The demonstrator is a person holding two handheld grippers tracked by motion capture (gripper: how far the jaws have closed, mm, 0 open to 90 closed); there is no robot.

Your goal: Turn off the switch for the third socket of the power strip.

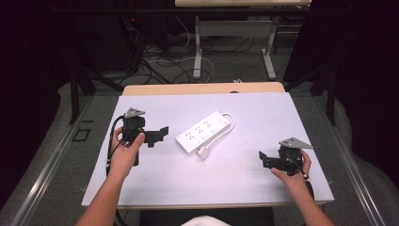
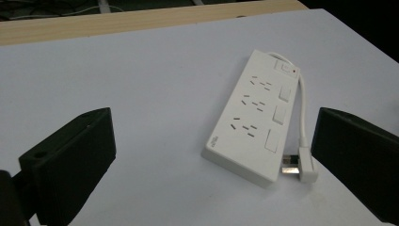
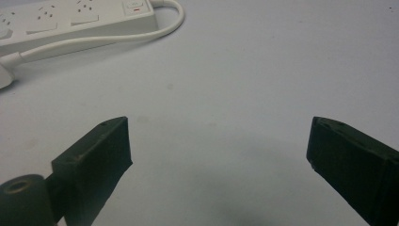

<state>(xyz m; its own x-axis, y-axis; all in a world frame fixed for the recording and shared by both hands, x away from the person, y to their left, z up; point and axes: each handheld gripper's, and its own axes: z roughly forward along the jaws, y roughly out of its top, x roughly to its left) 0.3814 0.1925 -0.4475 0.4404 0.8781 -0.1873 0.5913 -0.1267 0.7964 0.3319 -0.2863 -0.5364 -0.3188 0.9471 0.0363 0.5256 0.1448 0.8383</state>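
Both pairs of jaws stand wide apart with nothing between them. The left gripper (image 1: pixel 157 135) hangs just left of the strip (image 1: pixel 203 131), its jaws pointing toward it; in the left gripper view the strip lies between and beyond the jaws, nearer the right one. The left hand (image 1: pixel 123 150) wraps the gripper's body from behind. The right gripper (image 1: pixel 267 160) sits well right of the strip and nearer the person, its jaws aimed leftward over bare sheet; the right hand (image 1: pixel 294 175) holds it from below.

The strip, white with three socket sets and a red-marked switch (image 2: pixel 288 69) at its far end, lies flat and slantwise at the middle of the white sheet (image 1: pixel 263 117). Its cord (image 2: pixel 303 108) loops from the switch end along the strip's right side to the plug (image 2: pixel 301 165), which rests just beside the strip's near corner.

The sheet covers a wooden table (image 1: pixel 202 88), whose edge shows beyond the strip.
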